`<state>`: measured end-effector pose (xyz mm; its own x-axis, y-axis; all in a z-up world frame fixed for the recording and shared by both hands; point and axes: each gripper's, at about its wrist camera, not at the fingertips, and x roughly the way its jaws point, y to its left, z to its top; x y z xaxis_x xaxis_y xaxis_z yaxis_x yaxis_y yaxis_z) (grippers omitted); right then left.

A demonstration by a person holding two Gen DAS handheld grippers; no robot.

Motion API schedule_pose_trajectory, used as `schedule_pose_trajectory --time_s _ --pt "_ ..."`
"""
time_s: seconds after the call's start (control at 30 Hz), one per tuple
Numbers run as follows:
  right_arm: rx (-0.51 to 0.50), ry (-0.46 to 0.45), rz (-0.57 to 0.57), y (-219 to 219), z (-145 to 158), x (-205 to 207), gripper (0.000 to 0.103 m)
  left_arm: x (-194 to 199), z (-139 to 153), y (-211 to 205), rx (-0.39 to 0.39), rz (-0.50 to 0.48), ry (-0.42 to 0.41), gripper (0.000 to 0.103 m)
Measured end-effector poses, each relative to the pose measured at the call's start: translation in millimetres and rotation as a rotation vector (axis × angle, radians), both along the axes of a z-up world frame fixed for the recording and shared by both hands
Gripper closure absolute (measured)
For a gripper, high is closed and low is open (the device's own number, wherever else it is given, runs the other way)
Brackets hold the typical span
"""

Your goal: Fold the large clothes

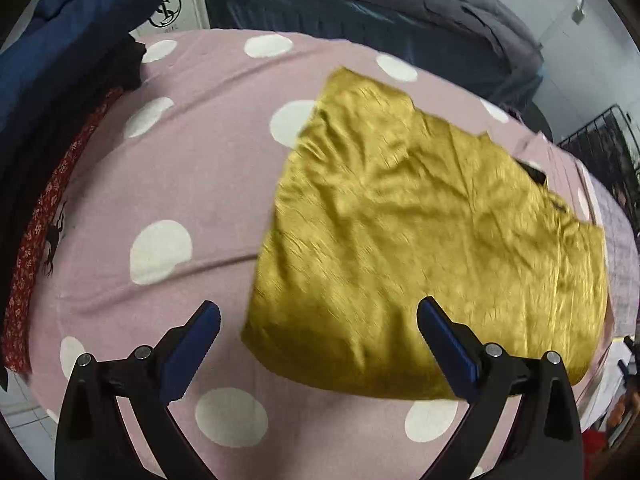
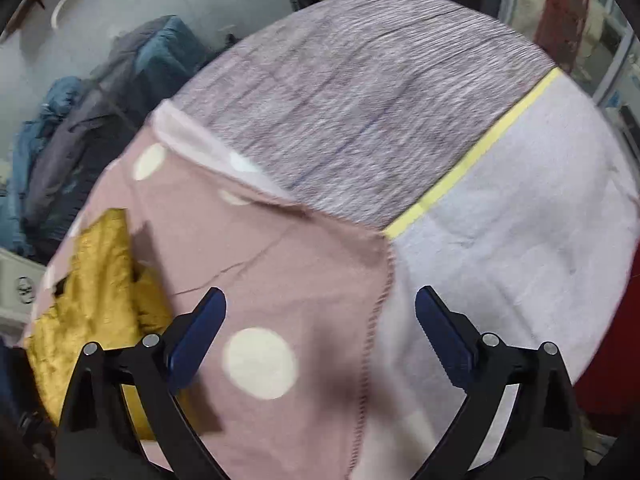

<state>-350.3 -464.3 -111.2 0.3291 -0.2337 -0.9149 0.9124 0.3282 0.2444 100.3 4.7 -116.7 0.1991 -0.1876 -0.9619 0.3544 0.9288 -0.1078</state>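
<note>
Both jaws stood wide, empty: left gripper, right gripper. Mustard-yellow satin garment lay folded on pink polka-dot blanket; fold judged released; next: regrasp edge.

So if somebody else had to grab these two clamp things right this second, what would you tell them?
Left gripper: open, holding nothing, over the near edge of the yellow garment.
Right gripper: open, holding nothing, over the pink spotted blanket, off to the side of the garment.
The yellow garment lies on the blanket in a compact, roughly rectangular shape; a dark tag shows near its far edge.
A pile of clothes, dark blue on top, sits at the left end of the surface.
Done: the yellow piece looks at least partly folded.
Left: probably one more fold or moving it aside; I cannot tell whether the pile is finished or waiting.
</note>
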Motion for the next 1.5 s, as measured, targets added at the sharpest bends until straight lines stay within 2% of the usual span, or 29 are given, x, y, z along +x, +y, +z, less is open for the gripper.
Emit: schedule_pose_trajectory --time_s 0.1,0.2,0.47,0.53,0.6,0.67,0.7,0.73,0.77,0.8,0.83,0.87,0.93,0.97,1.03,1.1,1.23,1.4,1.5 --pt "0.2 -0.193 0.148 25 -17 42 0.009 14 -2 6 -0.072 0.002 0.057 0.006" --pt "0.326 -0.27 0.194 44 -43 69 0.009 26 -18 9 -0.113 -0.009 0.132 0.006" --pt "0.552 -0.387 0.229 59 -117 136 0.009 50 -79 6 -0.201 0.031 0.303 0.006" --pt "0.578 -0.358 0.251 57 -131 150 0.009 55 -92 2 -0.242 0.041 0.346 0.005" --pt "0.553 -0.327 0.276 63 -136 165 0.009 60 -102 -4 -0.254 0.066 0.356 0.005" --pt "0.526 -0.314 0.267 68 -135 173 0.033 61 -103 -10 -0.257 0.049 0.341 0.005" --pt "0.542 -0.33 0.262 71 -136 174 0.051 60 -102 -13 -0.26 0.031 0.337 0.005" --pt "0.556 -0.342 0.242 73 -134 170 0.059 60 -102 -17 -0.265 0.005 0.334 0.006" --pt "0.557 -0.35 0.222 76 -133 170 0.063 59 -102 -18 -0.275 -0.011 0.335 0.007" --pt "0.548 -0.357 0.207 80 -128 168 0.069 58 -101 -20 -0.296 -0.025 0.342 0.014" --pt "0.536 -0.356 0.194 83 -122 165 0.075 59 -101 -24 -0.329 -0.038 0.362 0.029" --pt "0.519 -0.354 0.168 87 -118 163 0.077 58 -101 -28 -0.339 -0.045 0.38 0.029" --pt "0.522 -0.374 0.094 90 -109 151 0.085 55 -99 -40 -0.294 -0.095 0.359 0.034" --pt "0.526 -0.377 0.052 90 -107 144 0.085 54 -97 -46 -0.278 -0.134 0.351 0.04" --pt "0.529 -0.378 0.013 90 -98 123 0.088 52 -94 -54 -0.283 -0.173 0.36 0.059" --pt "0.514 -0.361 0.007 99 -89 108 0.089 49 -88 -63 -0.285 -0.179 0.366 0.066" --pt "0.485 -0.357 -0.094 95 -79 50 0.091 19 -86 -110 -0.234 -0.281 0.372 0.069" --pt "0.397 -0.373 -0.246 43 -60 -61 0.091 -69 -88 -232 -0.189 -0.507 0.384 0.07" --pt "0.325 -0.353 -0.281 -4 -41 -120 0.091 -115 -101 -311 -0.195 -0.543 0.426 0.07"
